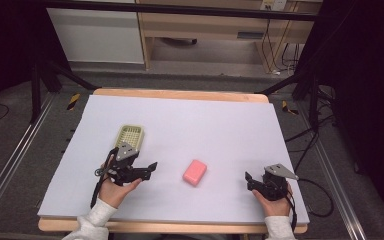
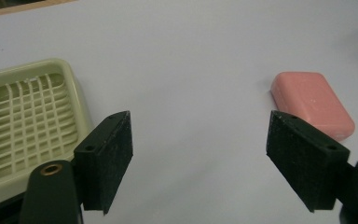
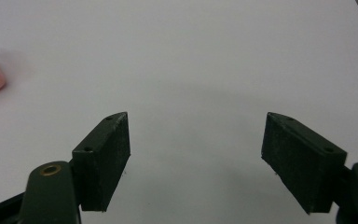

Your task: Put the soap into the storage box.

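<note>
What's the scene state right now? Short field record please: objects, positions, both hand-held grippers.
surface: white table cover
soap: pink bar, lying flat near the middle front, untouched
soap dish: pale green, slatted, empty, left of the soap and apart from it
left hand-held gripper: jaws open, nothing between them, between dish and soap, pointing toward the soap
right hand-held gripper: jaws open, nothing between them, right of the soap, clear of it

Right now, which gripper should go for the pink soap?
Left. The left gripper is open and points toward the pink soap, which lies just ahead of its right jaw, with the soap dish close beside it. The right gripper, also open, sits farther from the soap.
</note>
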### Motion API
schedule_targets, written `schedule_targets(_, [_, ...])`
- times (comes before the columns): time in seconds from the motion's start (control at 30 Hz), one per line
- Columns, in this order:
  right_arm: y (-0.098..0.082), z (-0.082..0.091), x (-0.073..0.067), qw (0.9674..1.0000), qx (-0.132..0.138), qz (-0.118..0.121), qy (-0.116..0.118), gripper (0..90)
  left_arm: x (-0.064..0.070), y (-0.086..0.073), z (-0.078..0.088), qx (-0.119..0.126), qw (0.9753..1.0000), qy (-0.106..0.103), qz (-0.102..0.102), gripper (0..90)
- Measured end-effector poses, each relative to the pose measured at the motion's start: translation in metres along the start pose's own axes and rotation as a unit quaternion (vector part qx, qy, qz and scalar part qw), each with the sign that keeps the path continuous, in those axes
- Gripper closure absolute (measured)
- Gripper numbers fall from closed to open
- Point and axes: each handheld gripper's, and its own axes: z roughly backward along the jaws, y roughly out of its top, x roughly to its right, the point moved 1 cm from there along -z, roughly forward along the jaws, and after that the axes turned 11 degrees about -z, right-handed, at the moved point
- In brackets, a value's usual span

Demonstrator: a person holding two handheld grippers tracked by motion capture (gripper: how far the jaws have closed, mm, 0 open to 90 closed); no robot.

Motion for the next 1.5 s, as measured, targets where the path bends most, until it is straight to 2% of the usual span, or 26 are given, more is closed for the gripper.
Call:
schedule_targets(0.57, [0.0,0.0,0.0,1.0,0.0,0.0,0.0,24.3,0.016,0.022,-0.012,0.003,0.9997,-0.022,-0.008,22.2])
schedule_targets(0.9, [0.0,-0.001,0.0,1.0,-0.002,0.001,0.0,24.7,0.025,0.027,-0.02,-0.001,0.9994,-0.033,-0.008,22.1])
schedule_targets(1.5, [0.0,-0.001,-0.001,1.0,-0.003,0.005,0.002,24.7,0.04,0.037,-0.037,-0.013,0.9987,-0.044,-0.023,22.2])
